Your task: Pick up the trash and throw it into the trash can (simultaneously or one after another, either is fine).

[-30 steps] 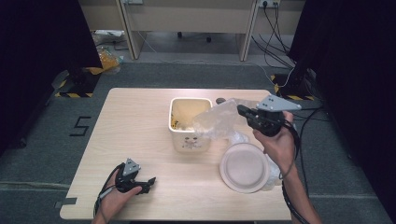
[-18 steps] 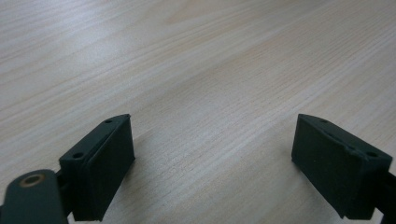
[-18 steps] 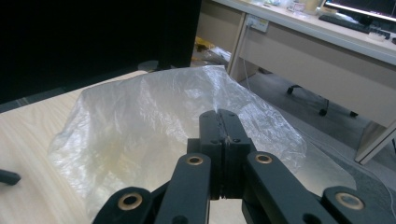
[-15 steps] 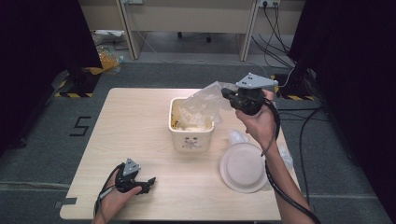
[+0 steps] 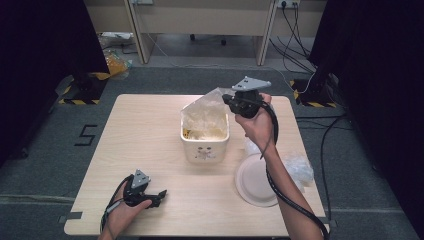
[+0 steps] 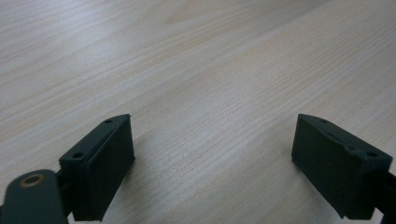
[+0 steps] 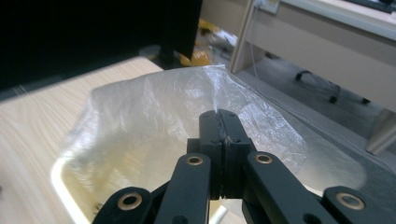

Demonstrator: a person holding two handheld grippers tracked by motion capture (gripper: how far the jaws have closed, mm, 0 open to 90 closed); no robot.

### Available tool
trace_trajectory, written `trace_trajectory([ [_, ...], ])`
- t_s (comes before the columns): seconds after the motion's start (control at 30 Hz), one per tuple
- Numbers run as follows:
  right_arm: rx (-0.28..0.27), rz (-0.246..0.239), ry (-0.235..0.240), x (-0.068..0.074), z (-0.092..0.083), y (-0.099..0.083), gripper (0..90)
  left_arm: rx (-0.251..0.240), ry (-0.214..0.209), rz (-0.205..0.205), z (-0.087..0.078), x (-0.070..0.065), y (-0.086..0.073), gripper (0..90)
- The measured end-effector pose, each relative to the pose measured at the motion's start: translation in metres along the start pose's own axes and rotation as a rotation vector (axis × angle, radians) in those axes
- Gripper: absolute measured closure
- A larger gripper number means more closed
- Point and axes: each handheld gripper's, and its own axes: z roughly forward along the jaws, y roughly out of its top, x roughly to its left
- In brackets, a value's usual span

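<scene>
The wooden table (image 5: 150, 130) is carrying everything here, its pale top running wide under both hands. Near its middle a cream-coloured square bin (image 5: 205, 140) is standing upright, and something yellowish is lying inside it, though the high view is too coarse to say what.

A clear plastic bag (image 5: 207, 112) is hanging over the bin's mouth, its lower part sagging into the bin while its upper edge is being held up at the far right corner. In the right gripper view the bag (image 7: 187, 107) is spreading out as a crinkled translucent sheet beyond the jaws, with the bin's pale rim (image 7: 60, 182) showing below it.

To the right of the bin a round white lid (image 5: 257, 180) is lying flat on the table near the front edge, and just beyond it a crumpled bit of clear plastic (image 5: 299, 165) is resting close to the table's right side.

The right gripper (image 5: 231, 100) is hovering above the bin's far right corner, its jaws clenched together on the bag's edge; the right gripper view shows the two pads pressed flat with the film pinched between them.

The left gripper (image 5: 159, 194) is resting low at the front left of the table, well apart from the bin, with its jaws spread wide and bare wood between them.
</scene>
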Motion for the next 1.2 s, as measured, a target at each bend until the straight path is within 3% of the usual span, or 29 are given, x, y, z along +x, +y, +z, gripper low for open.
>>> trace_trajectory([
  [0.13,0.061,-0.011,-0.009,0.002,0.020,-0.014,90.0,0.004,-0.001,0.001,0.000,0.000,0.000,12.2],
  [0.43,0.128,-0.034,-0.031,0.005,0.041,-0.029,89.6,0.005,-0.001,0.000,0.000,0.000,0.000,12.2],
  [0.53,0.148,-0.073,-0.048,0.013,0.045,-0.028,89.6,0.005,-0.001,0.000,0.000,0.000,0.000,12.2],
  [0.67,0.163,-0.090,-0.036,0.018,0.050,-0.029,89.3,0.004,0.000,0.001,0.000,0.000,0.000,12.2],
  [0.8,0.213,-0.132,-0.046,0.024,0.061,-0.037,89.3,-0.001,0.001,-0.002,0.000,0.000,0.000,12.2],
  [1.03,0.229,-0.132,-0.025,0.025,0.066,-0.042,86.3,0.001,0.001,-0.003,0.000,0.000,0.000,12.2],
  [1.13,0.218,-0.127,0.002,0.029,0.067,-0.042,74.7,0.001,0.001,-0.003,-0.001,0.000,0.000,12.2],
  [1.2,0.210,-0.124,0.006,0.029,0.066,-0.041,73.4,0.001,0.001,-0.004,-0.001,0.000,0.000,12.1],
])
